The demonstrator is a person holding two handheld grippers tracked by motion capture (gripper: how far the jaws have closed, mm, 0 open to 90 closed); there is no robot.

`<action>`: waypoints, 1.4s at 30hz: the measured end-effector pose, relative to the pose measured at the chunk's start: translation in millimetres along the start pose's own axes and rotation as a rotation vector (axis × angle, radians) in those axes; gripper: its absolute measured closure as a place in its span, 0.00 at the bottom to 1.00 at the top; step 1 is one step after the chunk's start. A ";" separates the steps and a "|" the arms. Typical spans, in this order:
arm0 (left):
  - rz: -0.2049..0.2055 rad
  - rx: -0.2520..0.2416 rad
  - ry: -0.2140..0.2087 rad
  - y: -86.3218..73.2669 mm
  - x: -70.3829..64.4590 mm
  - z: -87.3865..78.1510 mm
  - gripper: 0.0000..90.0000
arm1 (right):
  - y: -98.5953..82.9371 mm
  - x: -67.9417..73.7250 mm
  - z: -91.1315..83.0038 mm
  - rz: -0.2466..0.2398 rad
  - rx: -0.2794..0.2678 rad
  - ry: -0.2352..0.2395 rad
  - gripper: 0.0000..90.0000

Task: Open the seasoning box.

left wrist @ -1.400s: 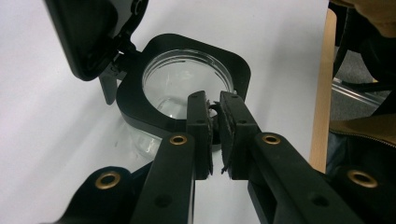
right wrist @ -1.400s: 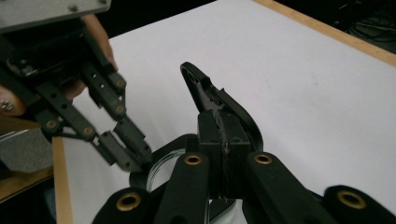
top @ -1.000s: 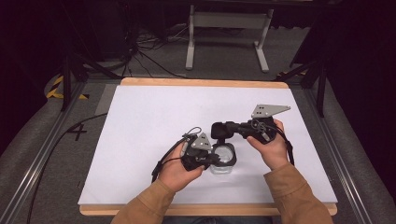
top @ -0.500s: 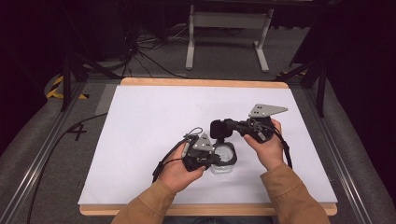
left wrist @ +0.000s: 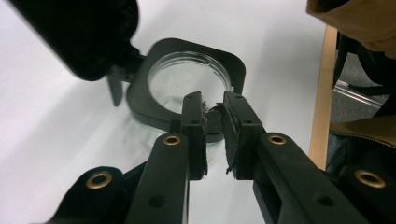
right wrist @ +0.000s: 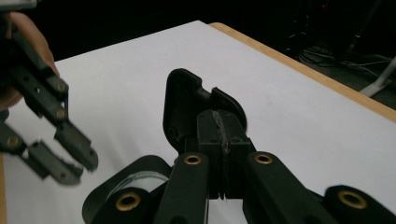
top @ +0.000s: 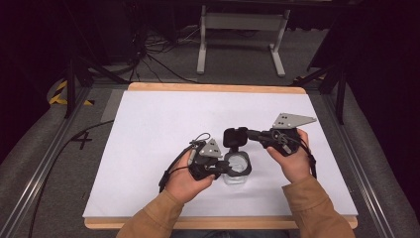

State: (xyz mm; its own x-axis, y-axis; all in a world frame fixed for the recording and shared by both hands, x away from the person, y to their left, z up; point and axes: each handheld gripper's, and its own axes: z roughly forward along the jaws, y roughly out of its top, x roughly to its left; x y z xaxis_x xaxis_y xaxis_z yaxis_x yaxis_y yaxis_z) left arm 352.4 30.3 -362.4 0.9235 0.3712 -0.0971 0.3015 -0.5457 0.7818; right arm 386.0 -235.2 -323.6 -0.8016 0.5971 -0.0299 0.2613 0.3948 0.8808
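Glass jar stands on the white table, just in front of the left gripper and below the right gripper. Jar has a black square collar around its mouth, w/ rounded corners. In the left gripper view the collar's near edge sits between the two jaws, and the jaws pinch it; a narrow gap stays between the pads, filled by that edge. Through the open mouth the clear glass inside is visible.

Black lid is up off the jar, held by the right gripper. In the right gripper view the jaws are pressed together on a tab of the lid, and the lid stands upright beyond the jaw tips. Under these jaws, at lower left, part of the collar and the jar mouth show. Left gripper appears there too, at far left, blurred.

From the high view: left hand holds its gripper low, near the table; right hand holds its gripper higher, pointing toward the left one. Lid is just beyond the jar, seen from the left gripper, and it looks apart from the collar, but contact I cannot tell exactly.
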 end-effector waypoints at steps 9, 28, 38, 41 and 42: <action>-0.053 0.021 0.044 -0.5 20.4 -34.5 0.84 | -7.5 -8.6 -38.9 0.031 0.027 -0.052 0.99; -0.170 0.114 0.198 -53.0 74.0 -99.1 0.66 | -38.6 -54.6 -79.1 0.151 0.095 -0.178 0.71; -0.232 0.179 0.211 -84.6 100.4 -96.6 0.58 | -74.2 -81.4 -67.6 0.159 0.266 -0.222 0.67; -0.242 0.205 0.217 -94.7 108.9 -90.4 0.54 | -87.1 -91.6 -66.0 0.192 0.265 -0.228 0.63; -0.247 0.218 0.221 -98.5 111.4 -87.3 0.53 | -89.9 -93.5 -65.7 0.203 0.266 -0.229 0.62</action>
State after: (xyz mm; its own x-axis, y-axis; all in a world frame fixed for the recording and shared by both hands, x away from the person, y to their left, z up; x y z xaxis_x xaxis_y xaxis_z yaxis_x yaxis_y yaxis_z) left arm 404.9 191.0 -396.5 0.7511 0.6506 -0.1125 0.5731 -0.5578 0.6004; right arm 402.1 -372.4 -369.0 -0.5864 0.8100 0.0012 0.5560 0.4014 0.7279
